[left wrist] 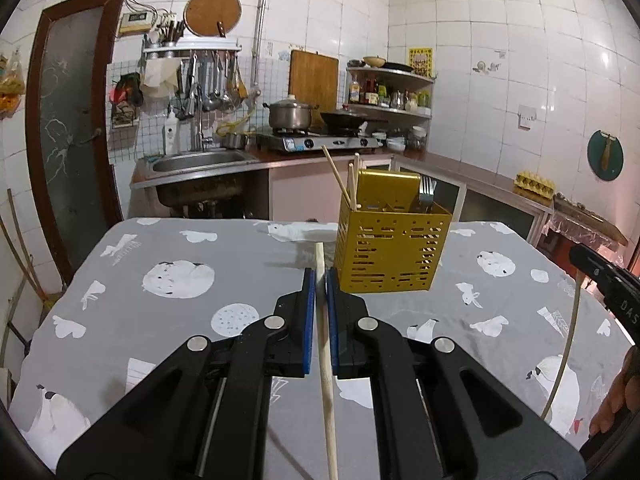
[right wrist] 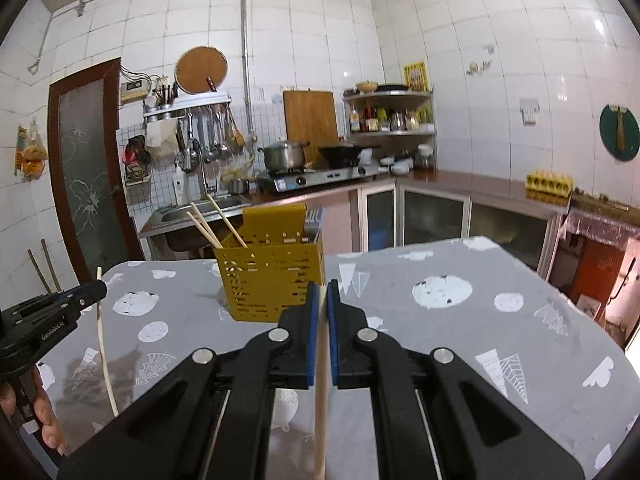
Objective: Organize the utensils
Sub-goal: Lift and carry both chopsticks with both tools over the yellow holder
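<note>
A yellow perforated utensil holder (left wrist: 388, 252) stands on the grey patterned table (left wrist: 180, 312); it holds several wooden chopsticks (left wrist: 340, 180) and a fork (left wrist: 427, 190). My left gripper (left wrist: 321, 276) is shut on a wooden chopstick (left wrist: 326, 360), just left of and in front of the holder. My right gripper (right wrist: 323, 292) is shut on another wooden chopstick (right wrist: 321, 400), just right of and in front of the holder (right wrist: 272, 276). Each gripper shows at the edge of the other's view, the right one (left wrist: 608, 280) and the left one (right wrist: 52, 312), chopstick hanging down.
Behind the table is a kitchen counter with a sink (left wrist: 196, 164), a gas stove with a pot (left wrist: 290, 114) and a wok, and corner shelves of bottles (left wrist: 388, 96). A brown door (left wrist: 68, 140) is at the left. A yellow egg tray (left wrist: 534, 184) sits on the right counter.
</note>
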Tool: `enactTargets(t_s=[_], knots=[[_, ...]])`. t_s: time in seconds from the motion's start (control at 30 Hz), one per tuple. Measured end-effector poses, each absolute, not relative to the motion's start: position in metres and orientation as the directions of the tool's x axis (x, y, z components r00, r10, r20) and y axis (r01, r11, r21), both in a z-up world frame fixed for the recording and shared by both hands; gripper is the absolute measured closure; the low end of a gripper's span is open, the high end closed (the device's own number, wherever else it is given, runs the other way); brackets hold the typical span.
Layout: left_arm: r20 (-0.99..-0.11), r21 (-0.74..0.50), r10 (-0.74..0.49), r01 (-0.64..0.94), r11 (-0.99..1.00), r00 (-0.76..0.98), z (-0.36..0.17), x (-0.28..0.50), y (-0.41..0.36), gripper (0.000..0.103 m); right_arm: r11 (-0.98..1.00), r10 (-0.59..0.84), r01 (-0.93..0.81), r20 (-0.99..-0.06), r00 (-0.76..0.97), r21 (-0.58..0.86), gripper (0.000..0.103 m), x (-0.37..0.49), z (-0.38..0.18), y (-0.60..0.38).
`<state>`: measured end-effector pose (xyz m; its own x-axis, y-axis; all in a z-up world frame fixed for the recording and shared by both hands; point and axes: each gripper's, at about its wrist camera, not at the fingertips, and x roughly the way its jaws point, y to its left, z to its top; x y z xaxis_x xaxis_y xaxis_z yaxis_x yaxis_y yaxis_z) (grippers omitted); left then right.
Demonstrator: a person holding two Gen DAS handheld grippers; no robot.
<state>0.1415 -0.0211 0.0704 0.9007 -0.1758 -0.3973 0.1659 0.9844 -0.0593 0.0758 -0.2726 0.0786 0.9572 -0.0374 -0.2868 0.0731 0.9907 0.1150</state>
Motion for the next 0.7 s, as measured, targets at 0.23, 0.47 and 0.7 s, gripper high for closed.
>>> enactTargets(t_s=[0.23,0.47,0.7], knots=[[-0.374,-0.074,-0.180,0.164,0.984,0.910,0.073,0.134,-0.015,0.098,0.992,-0.038,0.067,-0.256,0.966,0.108,0.098,0.068,0.080,-0.268],[-0.344,-0.057,-0.190,0.181,0.982,0.920,0.082,0.128,-0.017,0.099,0.990,-0.033,0.062,-0.219,0.975,0.127,0.098,0.070,0.092,-0.273],[-0.325,-0.076,-0.208,0.193,0.978,0.923,0.095,0.140,-0.020,0.099,0.990,-0.036,0.060,-0.187,0.982,0.125,0.098,0.086,0.107,-0.272]])
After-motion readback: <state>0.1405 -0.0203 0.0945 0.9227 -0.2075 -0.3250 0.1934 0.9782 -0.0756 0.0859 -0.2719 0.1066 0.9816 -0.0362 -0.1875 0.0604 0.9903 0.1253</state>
